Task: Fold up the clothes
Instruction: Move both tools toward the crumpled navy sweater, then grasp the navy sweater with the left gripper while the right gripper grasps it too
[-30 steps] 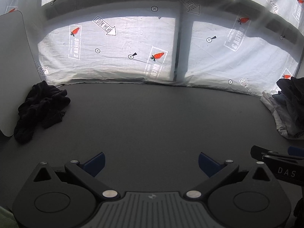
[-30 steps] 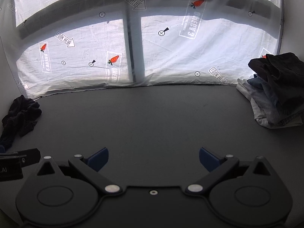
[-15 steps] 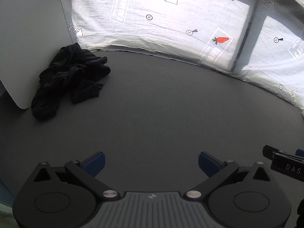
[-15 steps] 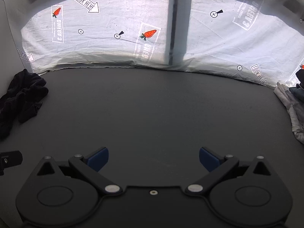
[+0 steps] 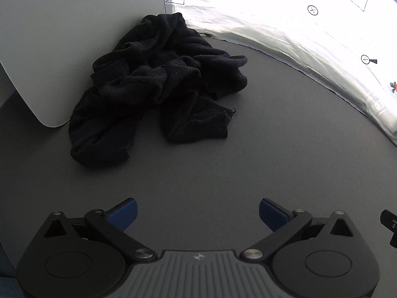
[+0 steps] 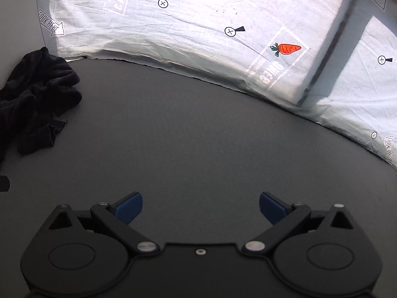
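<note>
A crumpled black garment [image 5: 158, 84] lies in a heap on the dark grey table [image 5: 223, 164], against a white panel at the far left. My left gripper [image 5: 197, 214] hovers open over bare table, a short way in front of the heap, nothing between its blue pads. In the right wrist view the same black garment [image 6: 34, 94] shows at the left edge. My right gripper [image 6: 201, 208] is open and empty over the middle of the table [image 6: 198, 136], well to the right of the garment.
A white panel [image 5: 62, 37] stands at the table's left end. A white printed sheet [image 6: 223, 37] with carrot and arrow marks hangs behind the table's far edge. A bit of the other gripper [image 5: 389, 223] pokes in at the right edge.
Both grippers have swung left and moved toward the black garment, which now looms larger. The clothes stack at the right has left both views. Both grippers stayed open.
</note>
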`<state>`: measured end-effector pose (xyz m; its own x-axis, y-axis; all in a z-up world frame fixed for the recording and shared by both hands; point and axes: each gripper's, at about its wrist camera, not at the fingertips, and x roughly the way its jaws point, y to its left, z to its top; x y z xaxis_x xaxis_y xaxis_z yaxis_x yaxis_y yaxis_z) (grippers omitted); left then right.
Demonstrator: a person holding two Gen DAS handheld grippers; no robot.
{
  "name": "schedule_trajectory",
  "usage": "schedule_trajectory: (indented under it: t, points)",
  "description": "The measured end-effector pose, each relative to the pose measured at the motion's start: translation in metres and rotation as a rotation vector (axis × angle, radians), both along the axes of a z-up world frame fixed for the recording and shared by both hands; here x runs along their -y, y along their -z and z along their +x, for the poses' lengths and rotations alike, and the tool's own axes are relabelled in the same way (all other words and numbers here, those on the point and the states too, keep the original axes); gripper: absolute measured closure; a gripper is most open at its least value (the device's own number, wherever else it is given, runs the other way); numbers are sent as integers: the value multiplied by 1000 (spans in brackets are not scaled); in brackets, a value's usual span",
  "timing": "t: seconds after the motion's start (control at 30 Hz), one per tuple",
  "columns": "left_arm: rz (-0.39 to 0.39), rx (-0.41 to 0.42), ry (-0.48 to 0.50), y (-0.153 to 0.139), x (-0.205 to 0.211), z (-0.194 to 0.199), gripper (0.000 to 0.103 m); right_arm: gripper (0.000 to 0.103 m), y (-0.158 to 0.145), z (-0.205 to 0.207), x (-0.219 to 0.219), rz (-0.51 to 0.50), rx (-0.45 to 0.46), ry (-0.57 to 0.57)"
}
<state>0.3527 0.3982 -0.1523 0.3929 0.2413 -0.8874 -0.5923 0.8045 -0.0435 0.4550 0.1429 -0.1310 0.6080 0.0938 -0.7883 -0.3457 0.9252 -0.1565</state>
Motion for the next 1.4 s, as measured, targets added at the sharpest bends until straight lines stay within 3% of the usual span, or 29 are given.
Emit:
schedule_trajectory:
  t: [0.2,0.33,0.43,0.6,0.77,0.83,0.87,0.9,0.93,1.0,1.07,1.17,1.4]
  points:
    - [12,-35,-125,27,-72,2,0,22,30,41,-82,8,-16,-112]
    - [22,-54,-207,43,-120,1,1,44,40,63,-133,86,-37,-197]
    - [31,-32,-231,46,-143,-2,3,52,42,76,-171,150,-34,-263]
    - [7,94,-203,37,-159,-4,14,50,38,88,-221,219,52,-404]
    - [-108,245,-168,24,-150,4,19,47,41,99,-254,206,107,-503]
    - [-170,308,-184,21,-147,5,19,47,48,107,-261,200,84,-501]
    - [-196,331,-197,21,-147,7,19,50,52,110,-265,175,70,-509]
    - [-220,350,-211,22,-147,9,19,64,57,114,-269,149,55,-517]
    - [-244,369,-225,23,-147,12,19,96,60,117,-269,137,30,-525]
    - [-238,376,-245,25,-148,19,30,96,58,118,-257,171,37,-498]
    - [-221,361,-254,25,-149,29,61,97,53,116,-241,195,64,-460]
    - [-157,340,-263,17,-145,39,86,97,41,115,-208,207,123,-372]
    - [-87,363,-211,-20,-103,30,90,97,11,114,-78,186,227,-106]
